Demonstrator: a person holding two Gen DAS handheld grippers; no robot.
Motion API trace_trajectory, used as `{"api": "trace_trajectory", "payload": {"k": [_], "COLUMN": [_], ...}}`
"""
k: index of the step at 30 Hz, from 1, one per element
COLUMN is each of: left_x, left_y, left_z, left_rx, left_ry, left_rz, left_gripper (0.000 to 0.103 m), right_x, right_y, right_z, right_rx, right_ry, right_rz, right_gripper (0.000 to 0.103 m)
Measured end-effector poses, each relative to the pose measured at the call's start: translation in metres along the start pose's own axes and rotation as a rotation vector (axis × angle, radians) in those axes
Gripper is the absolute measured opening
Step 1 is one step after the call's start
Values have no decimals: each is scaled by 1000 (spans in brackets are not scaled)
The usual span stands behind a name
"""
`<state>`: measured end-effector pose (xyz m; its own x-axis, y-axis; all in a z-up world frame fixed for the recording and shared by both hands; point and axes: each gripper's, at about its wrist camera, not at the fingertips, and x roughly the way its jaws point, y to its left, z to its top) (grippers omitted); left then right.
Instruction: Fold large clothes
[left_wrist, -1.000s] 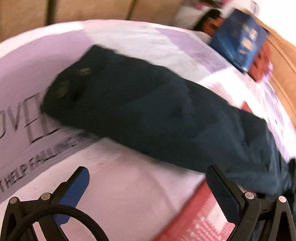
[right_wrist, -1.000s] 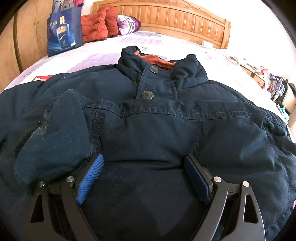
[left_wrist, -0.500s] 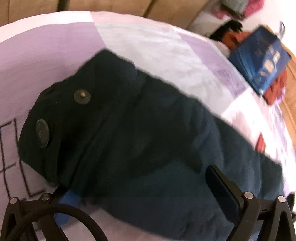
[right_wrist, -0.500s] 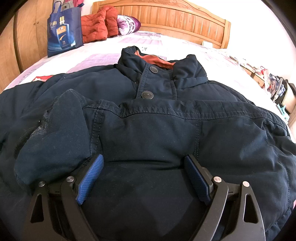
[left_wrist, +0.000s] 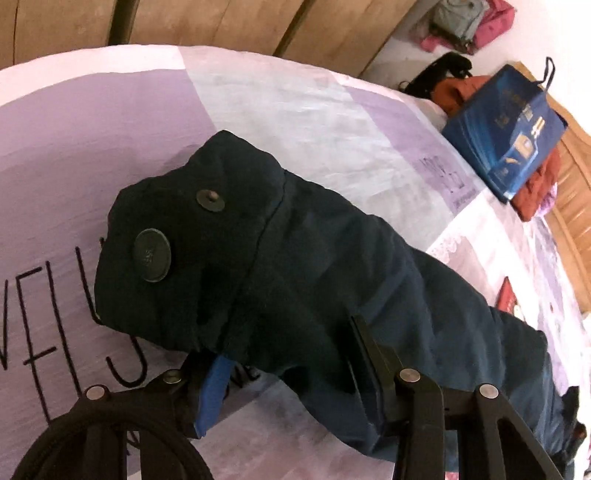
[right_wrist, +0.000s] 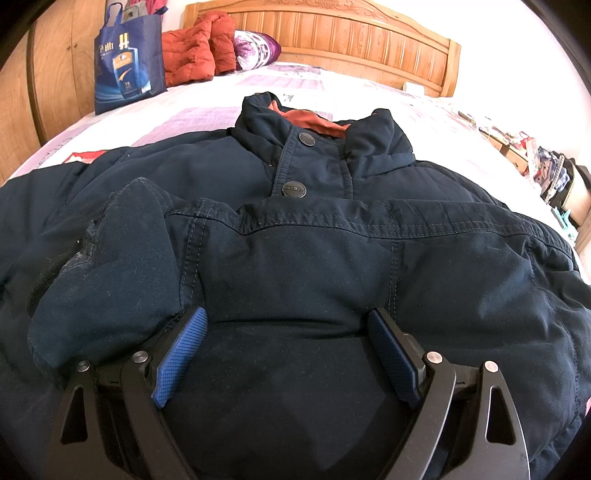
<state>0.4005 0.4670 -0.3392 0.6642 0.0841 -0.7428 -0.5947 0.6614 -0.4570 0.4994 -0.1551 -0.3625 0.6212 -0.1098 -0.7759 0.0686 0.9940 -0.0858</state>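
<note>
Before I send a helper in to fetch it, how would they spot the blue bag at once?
Start at the wooden headboard at the far end of the bed. At its left end, beside a heap of orange-red padded clothes, stands the blue bag. It is the only upright, glossy, printed thing there, with loop handles on top.

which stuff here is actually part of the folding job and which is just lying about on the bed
In the job:
- navy jacket
- its sleeve, between the jaws of the left gripper, which have just been closing
- right gripper, open over the jacket

Lying about:
- blue bag
- orange-red garment
- patterned pillow
</note>
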Motion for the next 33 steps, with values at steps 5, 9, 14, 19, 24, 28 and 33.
{"api": "trace_trajectory", "payload": {"k": [5, 9, 14, 19, 24, 28, 33], "left_x": [-17, -48, -32, -36, -62, -93, -130], "left_y": [-8, -26, -16, -20, -58, -105, -188], "left_z": [11, 33, 38, 31, 48, 59, 52], "left_rx": [5, 109, 158, 155, 250, 331, 494], "left_ry": [-61, -181, -96, -125, -172, -217, -231], "left_rz": [-64, -33, 19, 22, -38, -131, -269], "left_gripper": [26, 16, 16, 12, 11, 10, 10], "right_x": [0, 0, 0, 1, 1, 1, -1], "right_y": [0, 0, 0, 0, 0, 1, 1], "right_z": [0, 0, 0, 0, 0, 1, 10], "right_rx": [0, 1, 1, 2, 1, -2, -4], "right_ry": [-1, -1, -1, -2, -1, 3, 29], "right_rz": [1, 2, 1, 2, 1, -5, 0], "right_gripper": [91, 91, 91, 91, 91, 91, 92]}}
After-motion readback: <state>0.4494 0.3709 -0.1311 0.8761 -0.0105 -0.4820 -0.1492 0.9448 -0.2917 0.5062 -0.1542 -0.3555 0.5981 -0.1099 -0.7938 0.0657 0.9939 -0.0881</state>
